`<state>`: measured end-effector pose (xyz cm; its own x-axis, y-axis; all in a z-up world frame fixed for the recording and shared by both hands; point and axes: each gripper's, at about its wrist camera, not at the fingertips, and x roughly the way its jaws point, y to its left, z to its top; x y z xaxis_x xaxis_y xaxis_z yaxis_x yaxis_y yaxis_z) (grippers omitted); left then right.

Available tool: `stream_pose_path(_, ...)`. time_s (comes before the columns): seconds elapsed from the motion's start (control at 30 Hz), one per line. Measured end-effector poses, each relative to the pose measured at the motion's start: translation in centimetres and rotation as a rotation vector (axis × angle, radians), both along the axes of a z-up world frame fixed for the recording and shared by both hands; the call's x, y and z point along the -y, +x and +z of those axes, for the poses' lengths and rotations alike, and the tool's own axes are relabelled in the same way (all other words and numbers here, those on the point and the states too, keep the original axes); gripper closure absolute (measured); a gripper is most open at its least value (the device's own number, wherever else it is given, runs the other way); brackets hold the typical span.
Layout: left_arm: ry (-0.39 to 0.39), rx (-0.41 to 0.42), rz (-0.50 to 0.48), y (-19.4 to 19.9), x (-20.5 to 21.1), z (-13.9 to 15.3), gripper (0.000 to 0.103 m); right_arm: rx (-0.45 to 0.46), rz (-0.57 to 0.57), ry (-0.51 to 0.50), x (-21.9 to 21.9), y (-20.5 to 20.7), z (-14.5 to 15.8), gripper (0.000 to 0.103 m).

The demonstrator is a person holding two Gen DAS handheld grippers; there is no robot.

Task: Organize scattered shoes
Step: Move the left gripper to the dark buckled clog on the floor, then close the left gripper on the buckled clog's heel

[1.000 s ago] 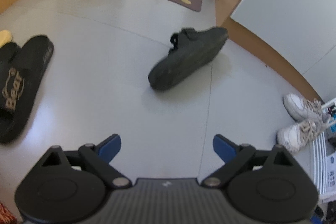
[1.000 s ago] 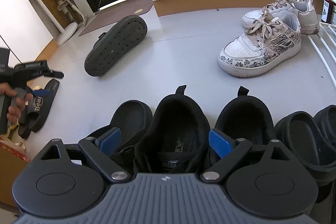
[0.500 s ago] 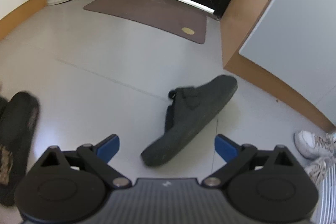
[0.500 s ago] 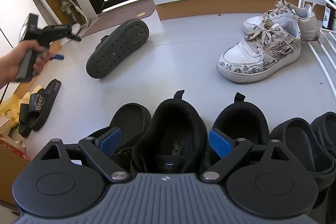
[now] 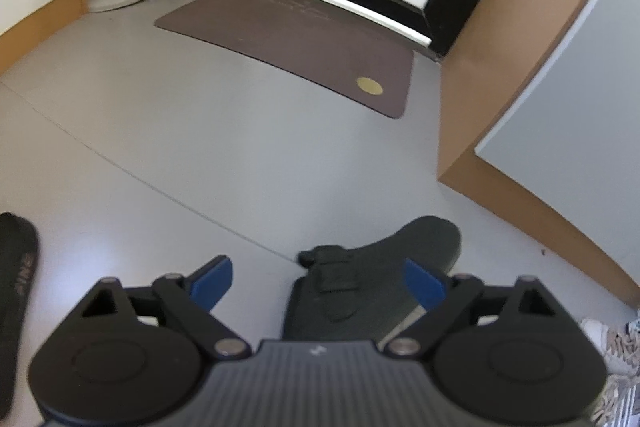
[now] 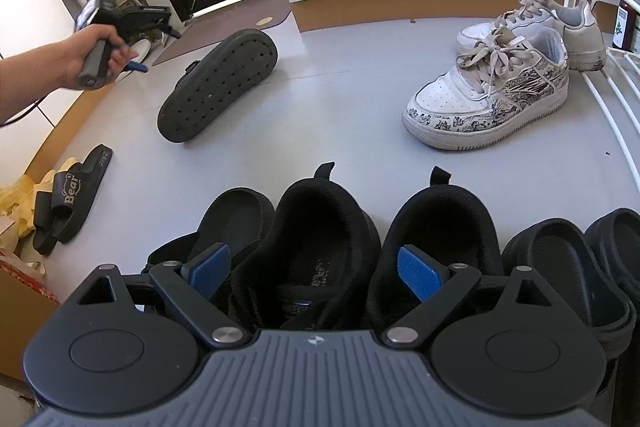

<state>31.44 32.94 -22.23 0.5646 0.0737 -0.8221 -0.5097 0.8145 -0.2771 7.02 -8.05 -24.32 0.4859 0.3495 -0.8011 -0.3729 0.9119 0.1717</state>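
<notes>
Dark clog (image 5: 372, 291): tipped on its side on the grey floor, this side of the brown doormat (image 5: 304, 39)
Left gripper (image 5: 320, 279): over the clog, jaws wide but closing, pads not touching it
Right gripper (image 6: 314, 267): jaws wide, hovering over a black sneaker (image 6: 316, 251), far from the doormat

Matt rubbery clog sole (image 6: 218, 85), smooth grey floor (image 5: 208, 147), blue ribbed pads (image 6: 418, 273)

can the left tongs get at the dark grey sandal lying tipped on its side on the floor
Probably yes. The left tongs hang right over the dark grey strapped sandal, which shows between the blue pads, not yet touched. The jaws are closing, and the grey floor around it looks free of obstacles.
</notes>
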Motion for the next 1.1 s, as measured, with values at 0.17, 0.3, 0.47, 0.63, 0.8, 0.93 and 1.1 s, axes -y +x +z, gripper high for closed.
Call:
stream_pose_path(0.17,0.053,-0.015,0.001,1.2,0.7,-0.9,0.025,-0.006,-0.003,-0.012,1.0,0.3,-0.3,0.009)
stream_pose_path(0.3,0.076,-0.034,-0.020,2.1,1.3,-1.9,0.026,-0.015,-0.009,-0.025,1.8,0.4,-0.6,0.009)
stream_pose_path(0.47,0.085,-0.066,-0.005,3.0,1.4,-3.5,0.030,-0.033,-0.014,-0.040,2.7,0.6,-1.2,0.009)
stream_pose_path(0.63,0.062,-0.010,-0.008,2.1,0.9,-3.4,0.025,-0.041,-0.018,-0.045,3.2,0.5,-1.4,0.009)
stream_pose_path(0.8,0.021,0.073,-0.108,0.9,0.3,-2.3,0.000,-0.038,-0.015,-0.046,3.3,0.5,-1.3,0.009)
stream_pose_path(0.93,-0.058,0.001,-0.147,0.6,-0.4,-3.7,0.000,-0.035,-0.011,-0.046,3.2,0.4,-1.3,0.009)
stream_pose_path(1.1,-0.043,-0.010,-0.182,0.5,0.2,-4.3,0.000,-0.038,-0.006,-0.048,3.1,0.3,-1.4,0.009)
